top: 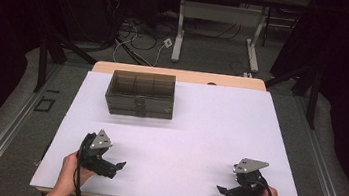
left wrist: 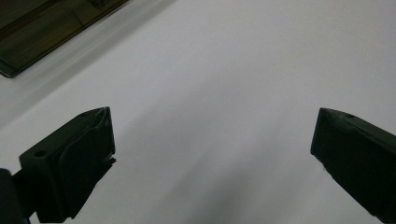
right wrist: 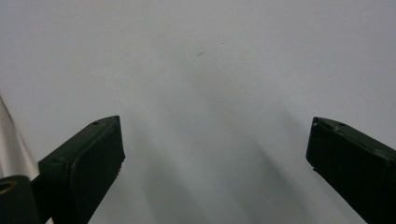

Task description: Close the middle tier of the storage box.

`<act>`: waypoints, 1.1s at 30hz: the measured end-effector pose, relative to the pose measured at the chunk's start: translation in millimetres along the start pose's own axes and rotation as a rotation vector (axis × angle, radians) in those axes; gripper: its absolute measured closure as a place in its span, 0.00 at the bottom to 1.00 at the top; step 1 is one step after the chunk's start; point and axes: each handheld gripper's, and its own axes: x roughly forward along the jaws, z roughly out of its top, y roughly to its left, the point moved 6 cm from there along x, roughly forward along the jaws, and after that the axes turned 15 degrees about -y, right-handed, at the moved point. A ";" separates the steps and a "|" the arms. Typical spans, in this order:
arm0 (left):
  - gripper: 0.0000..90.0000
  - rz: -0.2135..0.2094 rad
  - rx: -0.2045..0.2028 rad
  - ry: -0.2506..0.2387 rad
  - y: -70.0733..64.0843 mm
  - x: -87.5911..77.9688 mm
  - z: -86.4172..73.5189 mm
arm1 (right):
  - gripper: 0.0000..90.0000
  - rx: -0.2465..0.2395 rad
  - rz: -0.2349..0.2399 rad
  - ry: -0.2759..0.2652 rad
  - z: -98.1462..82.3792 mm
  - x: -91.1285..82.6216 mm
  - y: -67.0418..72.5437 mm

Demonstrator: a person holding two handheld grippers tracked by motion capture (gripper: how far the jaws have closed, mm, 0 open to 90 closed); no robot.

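A smoky, see-through compartment box (top: 140,94) with a closed lid and a front latch stands at the back left of the white table (top: 209,127). My left gripper (top: 117,168) is held low near the front left, open, its jaws pointing right. In the left gripper view the left gripper (left wrist: 215,114) has its jaws wide apart over bare table, with a corner of the box (left wrist: 42,32) at the top left. My right gripper (top: 224,192) is near the front right, pointing left. In the right gripper view it (right wrist: 215,121) is open with nothing between its jaws.
A person's hands (top: 68,173) come in from the bottom edge. Beyond the table stand a desk frame (top: 219,28) and loose cables (top: 134,37) on the floor. Dark curtains close off both sides.
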 end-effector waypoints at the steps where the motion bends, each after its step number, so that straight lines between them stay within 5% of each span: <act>1: 0.00 0.001 -0.003 -0.003 -0.9 -0.6 -0.8 | 0.04 0.000 0.000 0.000 0.0 0.0 0.0; 33: 0.00 0.016 -0.041 0.003 -4.0 -14.2 -32.5 | 0.04 -0.002 0.009 0.004 -0.4 1.2 0.3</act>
